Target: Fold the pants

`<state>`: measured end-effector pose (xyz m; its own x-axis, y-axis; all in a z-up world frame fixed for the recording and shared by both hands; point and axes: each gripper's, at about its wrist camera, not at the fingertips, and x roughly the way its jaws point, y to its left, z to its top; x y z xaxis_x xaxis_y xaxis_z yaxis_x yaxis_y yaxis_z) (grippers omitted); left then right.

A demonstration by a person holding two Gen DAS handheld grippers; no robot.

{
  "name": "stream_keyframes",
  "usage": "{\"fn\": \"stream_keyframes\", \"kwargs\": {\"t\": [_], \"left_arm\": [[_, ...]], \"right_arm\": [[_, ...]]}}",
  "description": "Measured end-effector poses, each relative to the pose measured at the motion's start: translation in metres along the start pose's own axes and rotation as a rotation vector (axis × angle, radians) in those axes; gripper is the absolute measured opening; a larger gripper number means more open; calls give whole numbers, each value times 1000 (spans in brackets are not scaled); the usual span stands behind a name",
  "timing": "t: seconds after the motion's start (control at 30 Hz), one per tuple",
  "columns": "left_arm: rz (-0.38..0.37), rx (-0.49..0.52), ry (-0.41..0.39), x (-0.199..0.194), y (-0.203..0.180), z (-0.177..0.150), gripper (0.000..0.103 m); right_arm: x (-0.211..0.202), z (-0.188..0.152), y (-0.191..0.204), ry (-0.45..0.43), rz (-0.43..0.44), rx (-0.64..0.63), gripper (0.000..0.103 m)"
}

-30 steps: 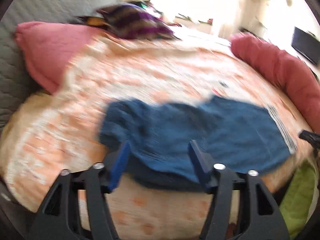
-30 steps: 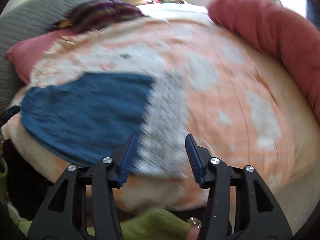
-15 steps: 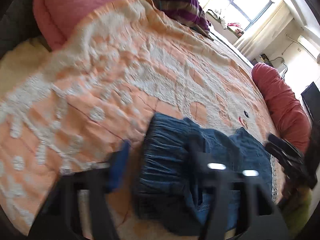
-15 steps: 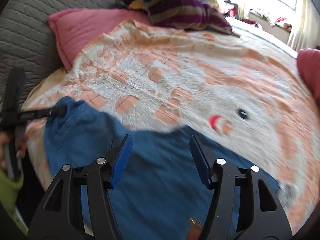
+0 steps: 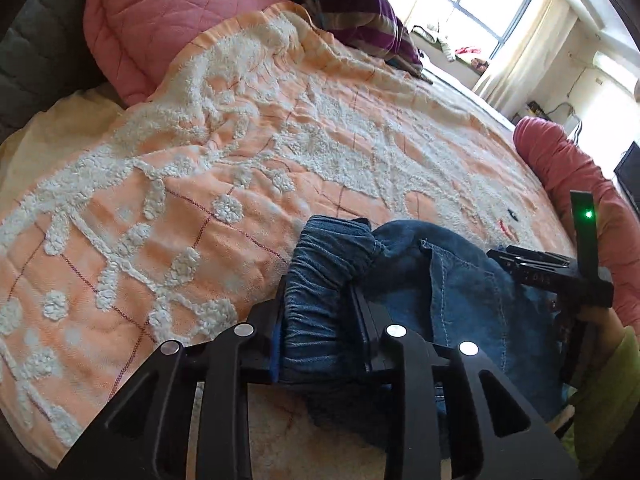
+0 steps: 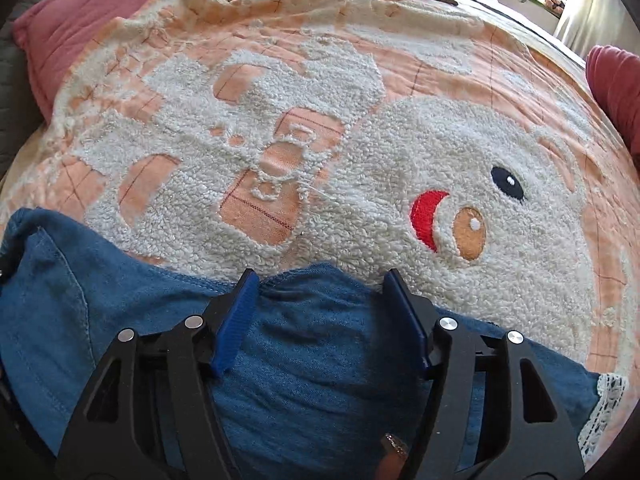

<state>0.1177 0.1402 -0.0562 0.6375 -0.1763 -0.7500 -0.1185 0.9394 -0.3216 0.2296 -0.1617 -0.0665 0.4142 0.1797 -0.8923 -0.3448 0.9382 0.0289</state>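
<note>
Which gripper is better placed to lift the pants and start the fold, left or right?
Left. The left gripper already clamps the gathered waistband of the pants. The right gripper is opening over flat denim, its pads not pressing on it.

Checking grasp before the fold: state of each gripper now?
Left gripper: shut on the pants' gathered waistband.
Right gripper: jaws opening, astride the pants, not gripping.

Blanket (image 6: pixel 360 80) beyond pants (image 6: pixel 312 360) open; pink pillows (image 5: pixel 160 20) block far-left & right edges.
</note>
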Motion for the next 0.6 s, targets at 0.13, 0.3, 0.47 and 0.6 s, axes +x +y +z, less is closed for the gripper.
{"fn": "stream_keyframes", "kwargs": {"t": [0.13, 0.3, 0.47, 0.6], "left_arm": [[14, 22, -118, -39, -5, 2, 37], [83, 66, -279, -96, -21, 15, 40], [-13, 133, -188, -80, -60, 22, 38], [-55, 222, -66, -40, -92, 18, 32]], "right_arm": [[-34, -2, -6, -97, 28, 44, 57], [-85, -17, -10, -196, 55, 5, 60], [-85, -11, 18, -180, 106, -86, 50], [-65, -8, 43, -123, 162, -108, 40]]}}
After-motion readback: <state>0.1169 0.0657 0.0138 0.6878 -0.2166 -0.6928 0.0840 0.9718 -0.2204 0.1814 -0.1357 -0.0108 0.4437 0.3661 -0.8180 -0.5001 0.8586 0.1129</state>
